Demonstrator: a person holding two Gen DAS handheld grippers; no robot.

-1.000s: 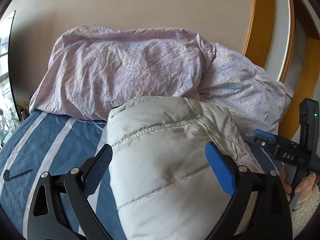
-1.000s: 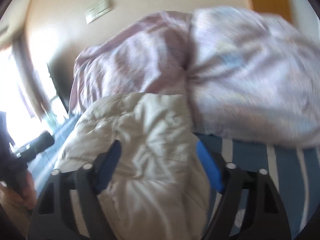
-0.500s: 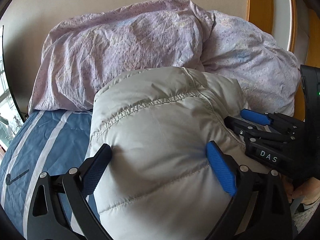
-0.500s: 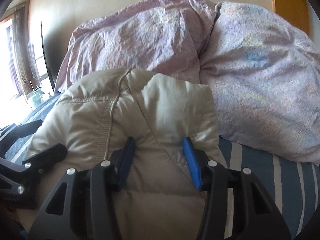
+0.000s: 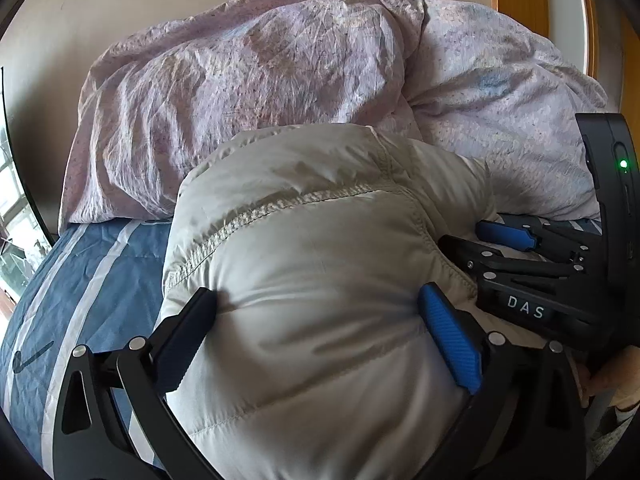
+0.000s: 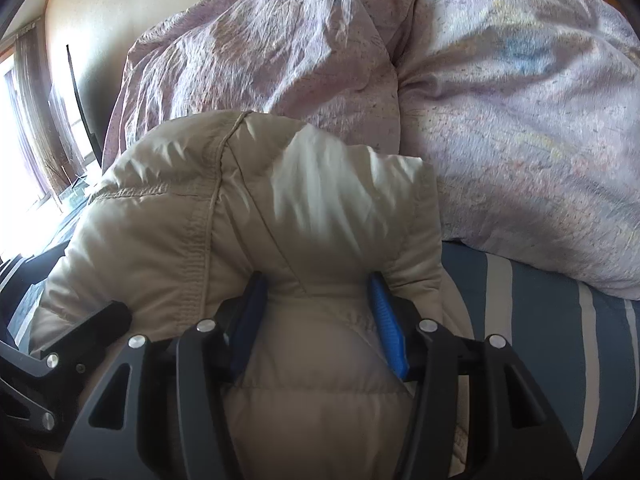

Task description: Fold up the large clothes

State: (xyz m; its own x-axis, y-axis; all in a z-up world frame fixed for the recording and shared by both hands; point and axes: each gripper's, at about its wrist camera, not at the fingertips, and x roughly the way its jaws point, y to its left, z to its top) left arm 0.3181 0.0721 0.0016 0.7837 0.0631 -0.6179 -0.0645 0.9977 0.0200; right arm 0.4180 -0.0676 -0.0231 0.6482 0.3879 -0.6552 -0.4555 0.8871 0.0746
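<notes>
Both grippers, left gripper (image 5: 316,328) and right gripper (image 6: 316,320), clamped on puffy jacket (image 5: 320,248) above striped bed (image 5: 92,272); best lowered level, edges aligned.

The puffy jacket (image 5: 320,280) is a pale grey-beige, plain and quilted in stitched bands, looking warmer tan from the right wrist view. Behind it the crumpled duvet (image 5: 260,80) is pale lilac-pink with a fine speckled print and faint blue patches — the bed sheet (image 5: 92,280) under both is denim blue with white stripes. Each black hand-held gripper carries bright blue pads (image 5: 450,336), and the wall (image 5: 80,8) is beige.
</notes>
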